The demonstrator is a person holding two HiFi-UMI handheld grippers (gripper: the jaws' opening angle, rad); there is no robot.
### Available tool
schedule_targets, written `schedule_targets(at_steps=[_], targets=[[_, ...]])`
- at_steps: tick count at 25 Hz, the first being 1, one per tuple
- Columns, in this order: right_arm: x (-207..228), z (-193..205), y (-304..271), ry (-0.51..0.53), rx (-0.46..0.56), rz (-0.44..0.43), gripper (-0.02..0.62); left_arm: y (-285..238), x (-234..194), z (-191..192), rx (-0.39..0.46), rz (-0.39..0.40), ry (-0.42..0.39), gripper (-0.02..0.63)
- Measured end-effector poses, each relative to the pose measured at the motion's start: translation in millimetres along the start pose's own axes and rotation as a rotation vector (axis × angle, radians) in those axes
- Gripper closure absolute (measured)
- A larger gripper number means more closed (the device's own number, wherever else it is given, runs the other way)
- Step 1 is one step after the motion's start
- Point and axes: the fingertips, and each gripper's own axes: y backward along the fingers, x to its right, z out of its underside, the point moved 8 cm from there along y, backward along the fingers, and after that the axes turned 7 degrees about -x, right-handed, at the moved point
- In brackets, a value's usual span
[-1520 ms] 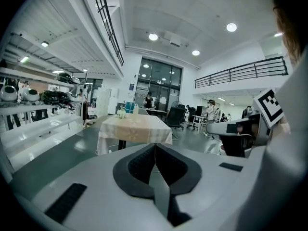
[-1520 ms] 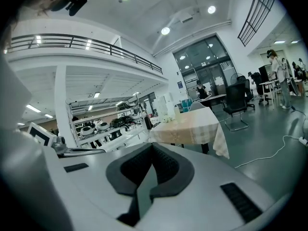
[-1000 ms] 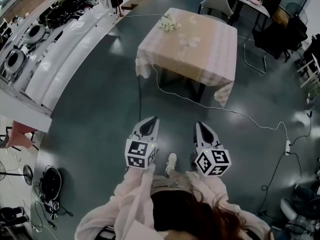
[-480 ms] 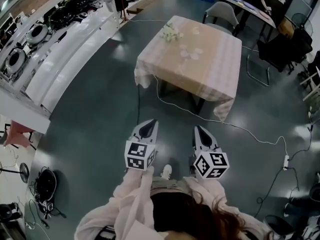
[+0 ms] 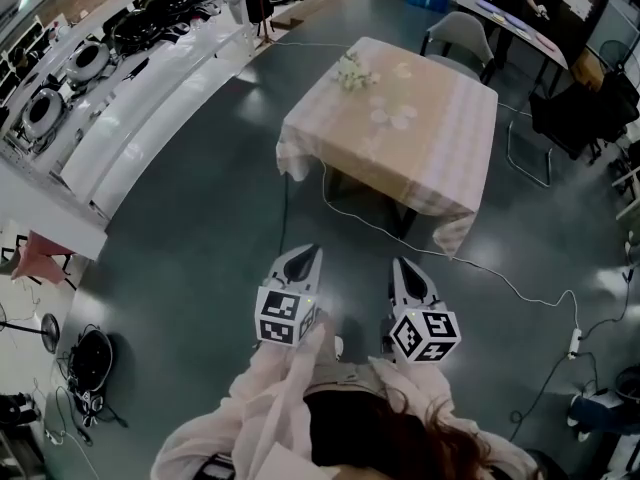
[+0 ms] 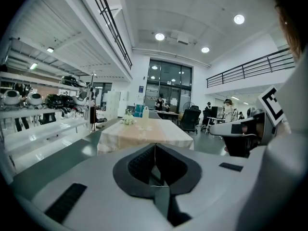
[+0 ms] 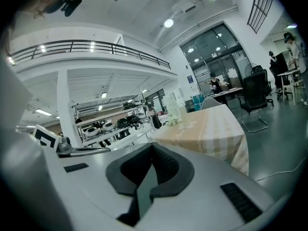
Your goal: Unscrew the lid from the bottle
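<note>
Standing approach, both hands empty. I hold the left gripper (image 5: 311, 252) and the right gripper (image 5: 401, 264) side by side in front of me, both aimed forward and a little downward over the grey floor (image 5: 200, 268). In each gripper view the fingers are pressed together along one seam, with nothing between them.

The table (image 5: 440, 183), covered with a pale checked cloth, lies straight ahead of the fingers and well apart from them, with open floor and a loose white cable (image 5: 500, 273) between. A small bunch of white flowers (image 5: 352, 72) stands at the table's far corner. In the left gripper view a pale upright thing (image 6: 145, 112) stands just beside the flowers. I take it to be the bottle, but it is too small for me to make out a lid. If so, its long axis is vertical, and the lid faces up.

Seen from the left fingers (image 6: 155, 146), the bottle sits slightly left of the line they point along. Seen from the right fingers (image 7: 153, 147), that corner sits slightly right of their line. The bottle therefore lies roughly between the two hands, and I judge neither clearly nearer. The task proper has not begun. The next move calls for closing the whole gap to the far corner and then opening the fingers.
</note>
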Motion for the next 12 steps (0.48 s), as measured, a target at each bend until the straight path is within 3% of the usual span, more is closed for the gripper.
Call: schedule_targets(at_steps=[12], targets=[[14,5,-15,-0.022,-0.029,0.007,0.583,-20,-2,5,-0.031,0.006,0.002,0.579]])
